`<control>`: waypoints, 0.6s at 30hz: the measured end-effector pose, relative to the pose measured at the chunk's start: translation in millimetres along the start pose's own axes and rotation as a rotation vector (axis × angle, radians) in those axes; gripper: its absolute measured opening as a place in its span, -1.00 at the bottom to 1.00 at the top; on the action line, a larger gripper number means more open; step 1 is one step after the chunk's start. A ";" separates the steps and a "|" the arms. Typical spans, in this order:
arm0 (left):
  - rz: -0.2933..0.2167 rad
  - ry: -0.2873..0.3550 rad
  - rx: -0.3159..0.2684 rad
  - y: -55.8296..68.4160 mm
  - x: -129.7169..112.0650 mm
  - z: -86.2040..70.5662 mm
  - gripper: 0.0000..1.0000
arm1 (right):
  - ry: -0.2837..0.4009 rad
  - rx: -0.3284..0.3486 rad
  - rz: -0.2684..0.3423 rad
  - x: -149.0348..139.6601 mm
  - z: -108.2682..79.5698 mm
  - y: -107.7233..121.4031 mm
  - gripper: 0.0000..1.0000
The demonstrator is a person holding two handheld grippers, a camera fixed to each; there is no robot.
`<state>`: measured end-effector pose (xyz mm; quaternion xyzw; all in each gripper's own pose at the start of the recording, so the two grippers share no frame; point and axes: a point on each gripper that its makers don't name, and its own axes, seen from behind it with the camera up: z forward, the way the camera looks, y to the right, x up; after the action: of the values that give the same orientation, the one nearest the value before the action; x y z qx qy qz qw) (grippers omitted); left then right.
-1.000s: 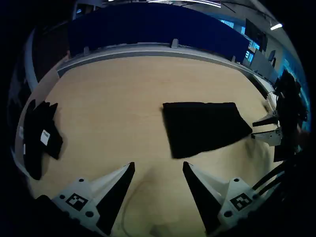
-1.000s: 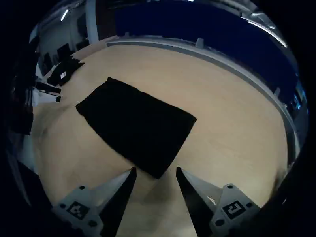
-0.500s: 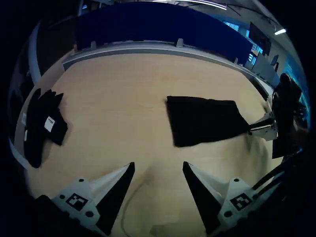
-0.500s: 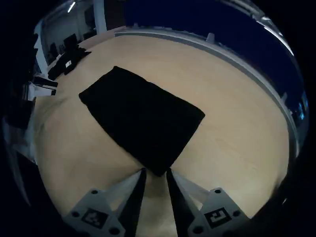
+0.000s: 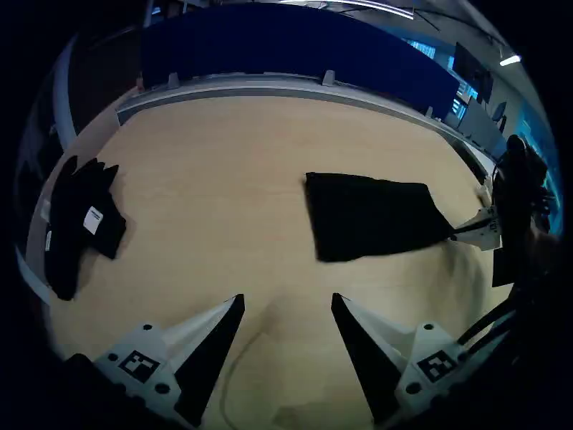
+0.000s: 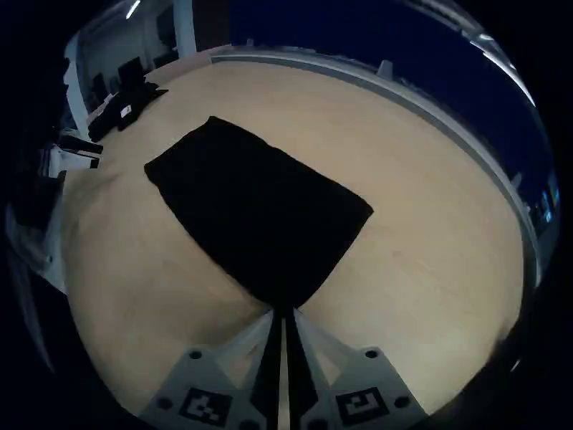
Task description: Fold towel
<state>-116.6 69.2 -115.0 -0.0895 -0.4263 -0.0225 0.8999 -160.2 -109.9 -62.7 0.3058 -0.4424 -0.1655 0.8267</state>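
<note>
The towel's (image 6: 258, 215) near corner lies hidden between the right hand-held gripper's (image 6: 281, 312) fingers.

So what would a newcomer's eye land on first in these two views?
The black rectangular cloth towel, lying flat in the middle of the pale wooden table, stands out most. The right tool is pinched shut on its nearest corner, while the left tool hangs open over bare wood. A dark heap of cloth sits at the table's left edge in the left gripper view.

A: What moved?
B: The right hand-held gripper (image 6: 284, 313). It was wide open 1 second ago. Now it is closed and pinches the near corner of the towel (image 6: 258, 208).
</note>
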 end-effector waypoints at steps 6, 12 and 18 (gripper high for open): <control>-0.007 0.005 0.002 -1.2 2.1 -5.6 0.79 | 0.027 -0.009 -0.039 20.5 -12.1 2.5 -0.93; -0.027 0.020 0.009 -6.0 6.6 -11.1 0.79 | 0.059 -0.021 -0.133 57.2 -26.2 2.0 -0.93; -0.058 0.032 0.017 -11.1 8.1 -16.1 0.79 | 0.093 -0.026 -0.240 100.1 -35.6 -6.1 -0.93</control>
<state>-100.4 55.7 -117.1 -0.0692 -0.4143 -0.0465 0.9063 -75.2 -156.1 -18.5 0.3530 -0.3616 -0.2546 0.8245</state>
